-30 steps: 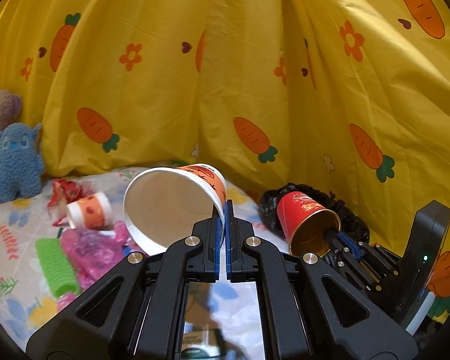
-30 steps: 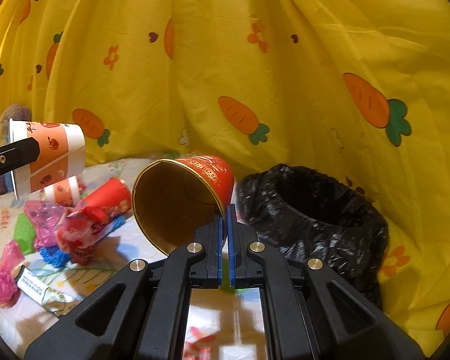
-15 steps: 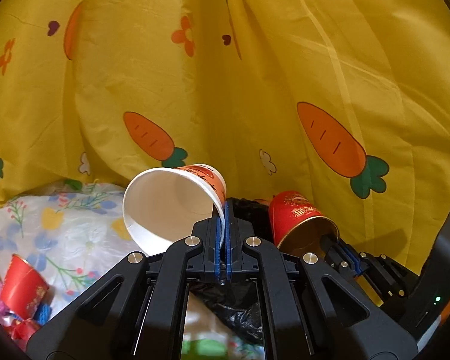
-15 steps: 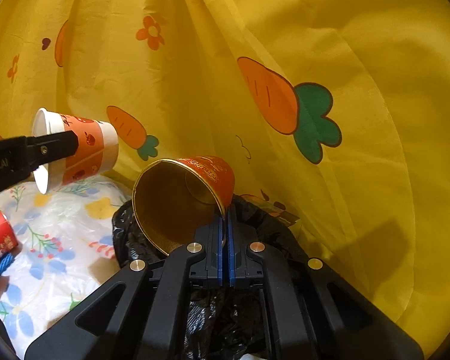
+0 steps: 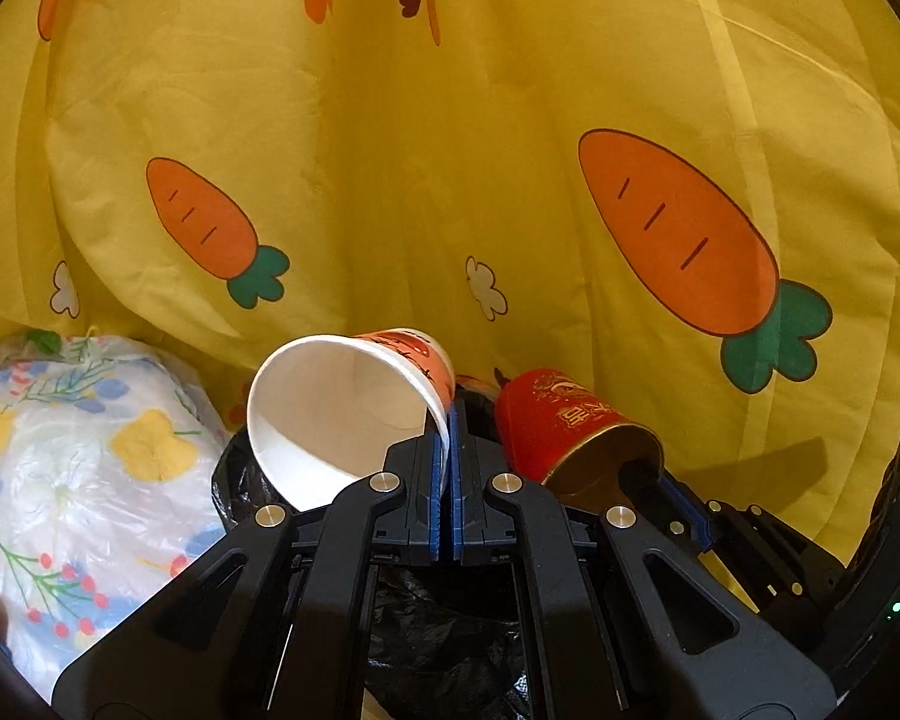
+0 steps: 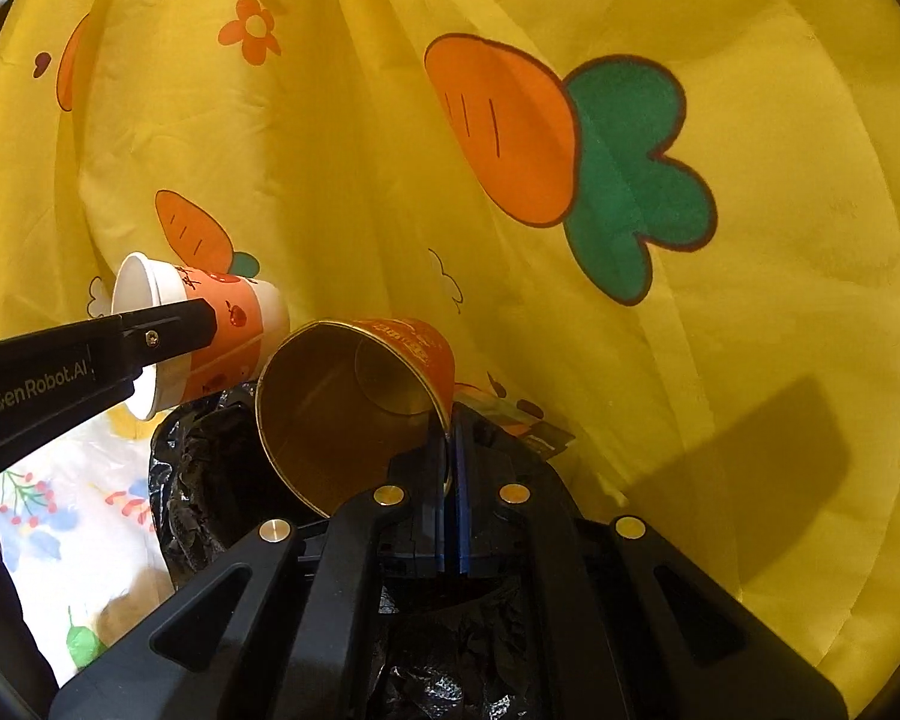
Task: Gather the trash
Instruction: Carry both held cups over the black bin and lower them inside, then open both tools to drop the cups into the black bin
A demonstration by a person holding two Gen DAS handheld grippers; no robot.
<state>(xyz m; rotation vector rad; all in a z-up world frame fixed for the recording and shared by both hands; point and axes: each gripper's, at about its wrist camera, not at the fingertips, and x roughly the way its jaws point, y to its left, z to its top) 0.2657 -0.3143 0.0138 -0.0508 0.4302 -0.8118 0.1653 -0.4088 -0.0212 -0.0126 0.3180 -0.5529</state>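
My left gripper is shut on the rim of a white paper cup with orange print; the cup also shows in the right wrist view. My right gripper is shut on the rim of a red cup with a gold inside, seen from the left wrist as well. Both cups hang tilted above a black trash bag, whose open mouth lies under the grippers.
A yellow carrot-print cloth hangs close behind the bag. A white floral table cover lies to the left of the bag.
Both grippers have carried their cups to the right, away from the litter on the table, and now hold them over the black bag, nearer the yellow cloth.
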